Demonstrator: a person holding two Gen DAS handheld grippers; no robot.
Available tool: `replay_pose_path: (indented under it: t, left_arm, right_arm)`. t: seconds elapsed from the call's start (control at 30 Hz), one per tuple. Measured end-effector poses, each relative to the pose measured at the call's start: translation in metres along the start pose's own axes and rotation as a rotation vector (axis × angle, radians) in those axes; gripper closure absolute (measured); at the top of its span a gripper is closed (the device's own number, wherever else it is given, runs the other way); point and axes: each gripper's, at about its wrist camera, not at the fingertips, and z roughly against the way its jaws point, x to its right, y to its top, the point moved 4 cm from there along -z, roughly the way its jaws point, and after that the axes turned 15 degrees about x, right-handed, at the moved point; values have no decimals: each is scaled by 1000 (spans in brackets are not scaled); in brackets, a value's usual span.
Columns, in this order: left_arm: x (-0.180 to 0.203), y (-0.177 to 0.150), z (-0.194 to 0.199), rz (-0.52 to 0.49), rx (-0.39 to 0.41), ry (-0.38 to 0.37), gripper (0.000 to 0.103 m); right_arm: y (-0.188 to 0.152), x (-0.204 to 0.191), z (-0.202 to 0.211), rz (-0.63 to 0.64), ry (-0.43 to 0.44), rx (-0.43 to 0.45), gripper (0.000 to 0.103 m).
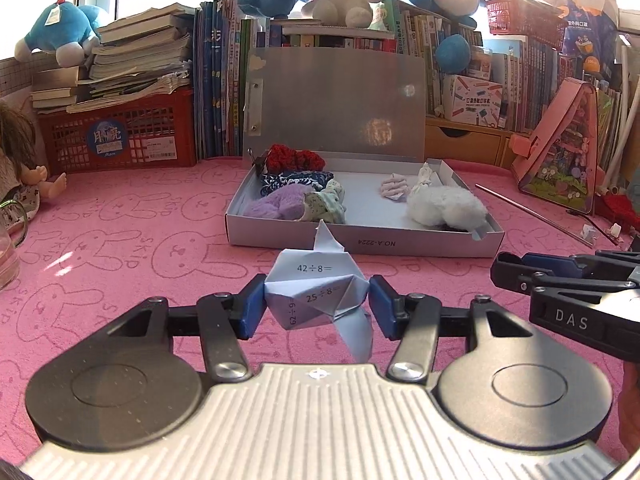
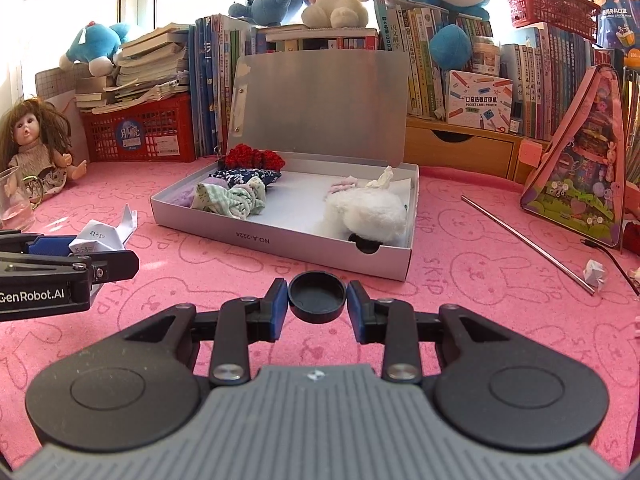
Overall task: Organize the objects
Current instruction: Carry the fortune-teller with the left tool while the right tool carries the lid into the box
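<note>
Item one: your left gripper [image 1: 317, 300] is clamped on a folded paper figure [image 1: 316, 290] printed with division sums, its blue pads pressing both sides and a paper point hanging below. It sits just near of the box's front wall.

Item two: your right gripper [image 2: 317, 300] is clamped on a round black cap [image 2: 317, 297], open side up, held between the pads above the pink counter [image 2: 460, 320], just near of the box's right front corner.

Item three: a shallow white box [image 1: 360, 240], lid standing upright at the far side, lies on the counter ahead of both grippers. Left half contents: a red crocheted scrunchie [image 1: 294, 159] at the far end, a blue patterned one [image 1: 294, 181] next, then a purple fuzzy one [image 1: 276, 204] and a green-and-white checked one [image 1: 322, 204] at the near wall. Right half contents: a small pale pink piece [image 1: 394, 187], a crumpled white scrap [image 1: 425, 176], and a white fluffy item [image 1: 446, 206] nearest the front, with something black under it that you cannot identify.

Item four: a thin metal rod [image 2: 528, 246] lies on the counter right of the box, well apart from it.
</note>
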Motion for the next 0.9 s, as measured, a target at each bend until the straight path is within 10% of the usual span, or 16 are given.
replay_pose_path:
  t: [0.9]
  left_arm:
    - [32, 41, -103, -7, 7, -97, 42]
  right_arm:
    - [36, 35, -77, -217, 2, -59, 66]
